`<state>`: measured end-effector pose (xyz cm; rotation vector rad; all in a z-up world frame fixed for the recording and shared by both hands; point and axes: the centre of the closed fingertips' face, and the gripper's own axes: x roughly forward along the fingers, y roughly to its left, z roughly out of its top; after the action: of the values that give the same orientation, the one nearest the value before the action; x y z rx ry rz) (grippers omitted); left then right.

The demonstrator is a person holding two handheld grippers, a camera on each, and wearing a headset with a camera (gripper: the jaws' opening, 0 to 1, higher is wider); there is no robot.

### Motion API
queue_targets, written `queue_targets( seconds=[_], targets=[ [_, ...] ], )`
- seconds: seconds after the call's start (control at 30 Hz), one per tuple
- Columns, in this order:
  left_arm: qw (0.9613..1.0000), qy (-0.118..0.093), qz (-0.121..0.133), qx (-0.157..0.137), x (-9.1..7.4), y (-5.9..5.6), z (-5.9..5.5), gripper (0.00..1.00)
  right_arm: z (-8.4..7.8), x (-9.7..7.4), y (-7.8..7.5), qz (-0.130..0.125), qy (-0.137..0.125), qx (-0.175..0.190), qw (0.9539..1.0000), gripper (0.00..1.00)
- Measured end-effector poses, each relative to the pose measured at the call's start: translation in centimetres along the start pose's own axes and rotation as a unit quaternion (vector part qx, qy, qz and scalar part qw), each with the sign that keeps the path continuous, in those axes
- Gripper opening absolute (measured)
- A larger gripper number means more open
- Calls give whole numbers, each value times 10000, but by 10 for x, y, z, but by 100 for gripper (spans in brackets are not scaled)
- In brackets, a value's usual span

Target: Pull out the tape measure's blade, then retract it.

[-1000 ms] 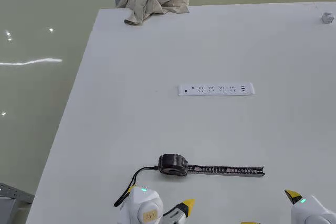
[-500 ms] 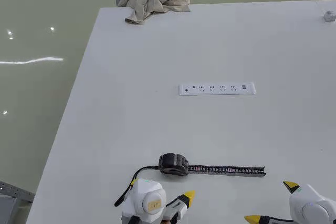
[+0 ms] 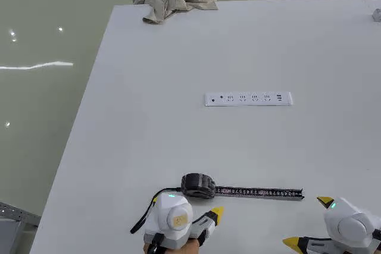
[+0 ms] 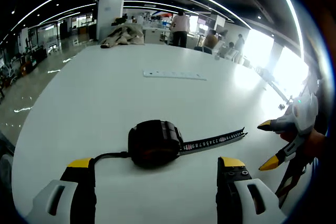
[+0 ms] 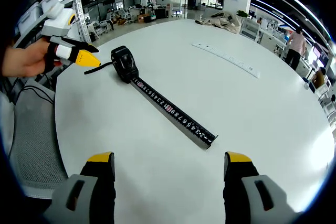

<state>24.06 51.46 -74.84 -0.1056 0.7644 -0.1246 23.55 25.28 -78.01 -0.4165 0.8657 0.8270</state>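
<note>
Blade (image 3: 259,193) out on table (image 3: 178,57). Left claw (image 4: 156,161), right claw (image 5: 169,157) open, empty, beside tape measure (image 3: 197,185). Next: hold it, retract.

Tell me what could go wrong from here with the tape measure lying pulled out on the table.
The blade lies extended and loose; the left hand-held gripper and right hand-held gripper are open and clear of it. If the lock lets go, it may whip back unguided into the case. The case rests free on the smooth table, so a nudge could slide it. Its black cord lies near the left jaws and might snag.
</note>
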Motion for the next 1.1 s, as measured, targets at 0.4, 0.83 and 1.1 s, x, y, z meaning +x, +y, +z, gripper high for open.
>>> queue_targets(
  seconds=[0.4,0.83,1.1],
  targets=[
    [9999,52,70,-104,18,-2,3,90,-10,7,-21,94,225,-388,9990,84],
    [9997,131,194,-93,37,-1,2,86,-16,23,-37,379,519,-859,9942,76],
    [9994,123,263,-161,45,-3,2,83,-12,28,-46,555,598,-1087,9907,70]
  ],
)
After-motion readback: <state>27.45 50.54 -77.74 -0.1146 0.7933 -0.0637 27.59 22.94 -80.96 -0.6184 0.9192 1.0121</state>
